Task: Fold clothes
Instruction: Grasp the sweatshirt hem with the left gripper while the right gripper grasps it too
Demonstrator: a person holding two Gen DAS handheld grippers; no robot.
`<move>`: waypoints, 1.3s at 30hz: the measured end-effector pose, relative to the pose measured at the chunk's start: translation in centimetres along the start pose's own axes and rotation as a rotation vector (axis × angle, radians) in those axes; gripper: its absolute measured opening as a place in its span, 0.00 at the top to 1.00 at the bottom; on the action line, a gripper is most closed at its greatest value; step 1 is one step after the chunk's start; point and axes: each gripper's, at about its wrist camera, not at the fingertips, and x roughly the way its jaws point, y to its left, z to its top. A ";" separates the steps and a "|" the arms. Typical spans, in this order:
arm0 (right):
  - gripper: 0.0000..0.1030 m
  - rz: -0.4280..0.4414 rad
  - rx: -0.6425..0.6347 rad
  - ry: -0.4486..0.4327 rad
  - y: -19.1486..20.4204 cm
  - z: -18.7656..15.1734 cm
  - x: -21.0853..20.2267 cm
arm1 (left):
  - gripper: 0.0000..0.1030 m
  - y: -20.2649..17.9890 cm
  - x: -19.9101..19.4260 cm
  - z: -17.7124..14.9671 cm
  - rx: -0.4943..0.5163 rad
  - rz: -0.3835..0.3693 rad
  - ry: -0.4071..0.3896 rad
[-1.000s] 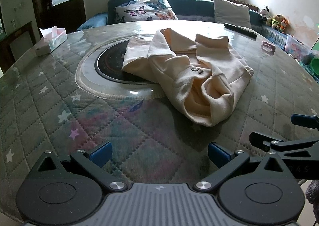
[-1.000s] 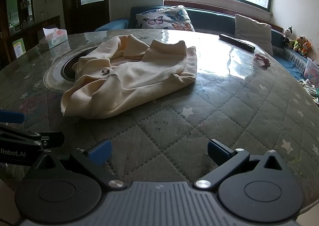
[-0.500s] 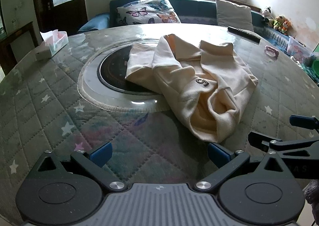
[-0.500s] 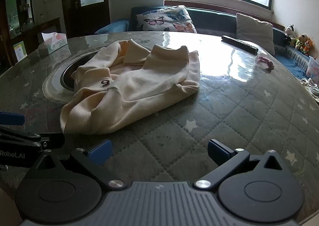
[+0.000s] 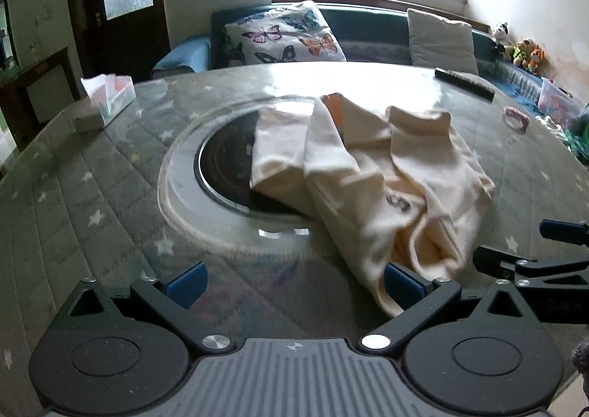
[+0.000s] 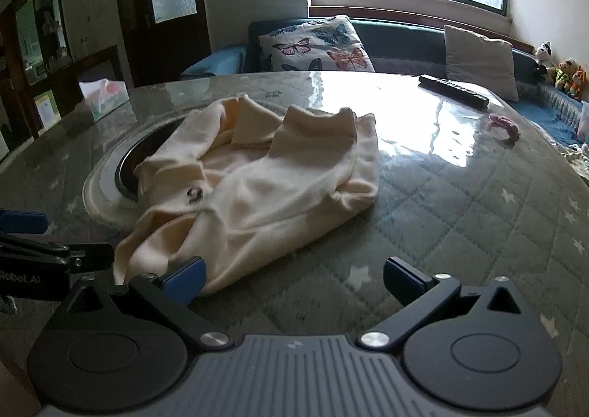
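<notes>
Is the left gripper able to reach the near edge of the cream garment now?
Probably yes. The left gripper is open, and the cream garment already has its near edge beside the gripper's right finger, nothing between them on the table.

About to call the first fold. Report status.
Left tongs open, right tongs open, both at near hem. Cream sweatshirt crumpled on table, unfolded, partly over round inset. Nothing in the way.
</notes>
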 end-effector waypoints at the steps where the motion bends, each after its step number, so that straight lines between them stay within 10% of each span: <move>1: 0.00 0.005 0.000 -0.002 -0.2 0.4 0.2 | 0.00 0.0 0.2 0.5 0.004 0.001 -0.003; 22: 0.10 0.000 -0.060 -0.044 -2.7 10.2 8.4 | 0.15 0.5 11.8 12.7 0.081 -0.017 -0.052; 28: 0.19 0.019 -0.087 -0.051 -2.4 12.4 10.9 | 0.33 0.3 15.6 14.1 0.084 -0.085 0.004; 34: 0.31 0.060 -0.138 -0.028 -1.4 13.8 14.0 | 0.75 0.4 17.9 14.1 0.075 -0.189 0.076; 39: 0.75 0.074 -0.139 0.036 -1.6 13.2 16.3 | 0.93 0.7 17.1 13.5 0.071 -0.202 0.053</move>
